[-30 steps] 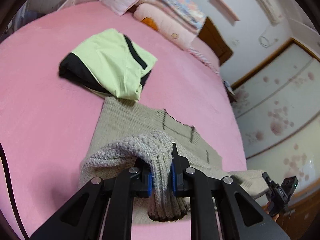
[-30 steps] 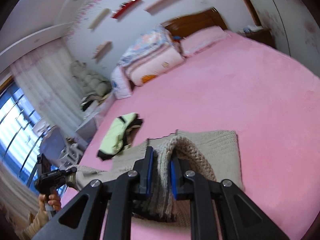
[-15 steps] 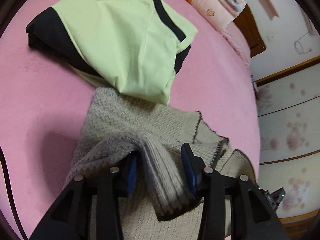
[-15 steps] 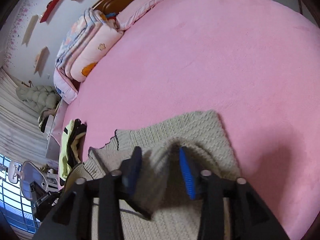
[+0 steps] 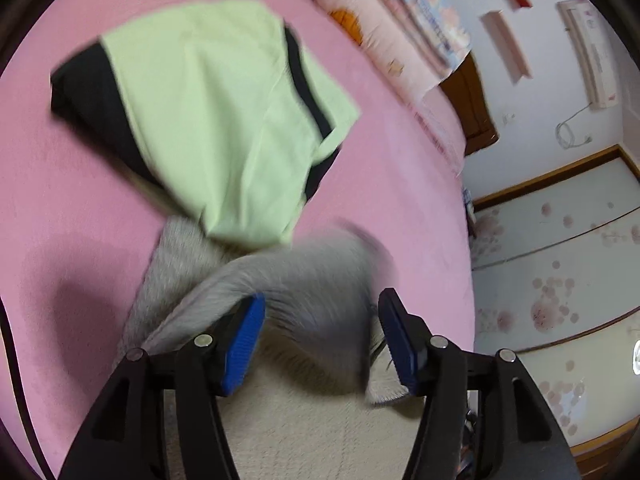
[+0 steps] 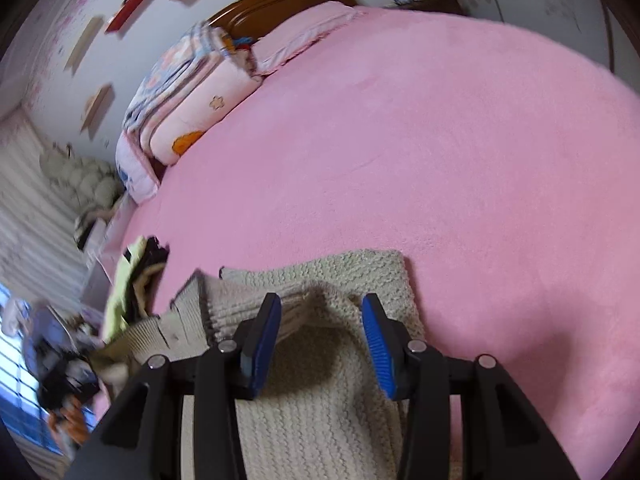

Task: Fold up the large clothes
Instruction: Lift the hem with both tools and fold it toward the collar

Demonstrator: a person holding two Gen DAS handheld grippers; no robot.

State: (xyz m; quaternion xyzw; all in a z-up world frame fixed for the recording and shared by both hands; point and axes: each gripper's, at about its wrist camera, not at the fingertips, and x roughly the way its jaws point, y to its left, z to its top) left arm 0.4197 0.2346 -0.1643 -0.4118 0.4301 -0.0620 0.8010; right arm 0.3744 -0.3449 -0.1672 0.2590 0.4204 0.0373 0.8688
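Two grippers are working over a wide pink bed point(image 6: 460, 152), which is serving as the flat folding surface; bedding point(image 6: 188, 92) is lying stacked against the far headboard, well clear of the work. The beige knit sweater point(image 6: 320, 412), the garment being folded, is lying at the near edge of the bed, its far part spread flat and its near part doubled over on top, seemingly so that one half is coming to rest on the other. A green-and-black garment point(image 5: 208, 120), already folded, is lying just beyond it on the left, its near corner overlapping the knit. The left gripper point(image 5: 320, 340) has just been opening: its blue pads are standing apart, and a blurred fold of knit is arching loosely between them, not pressed, apparently being let go. The right gripper point(image 6: 320, 340) has likewise been opening; its pads are apart with the doubled fold lying slack between them, unclamped. Judging from this, the fold is being laid down.
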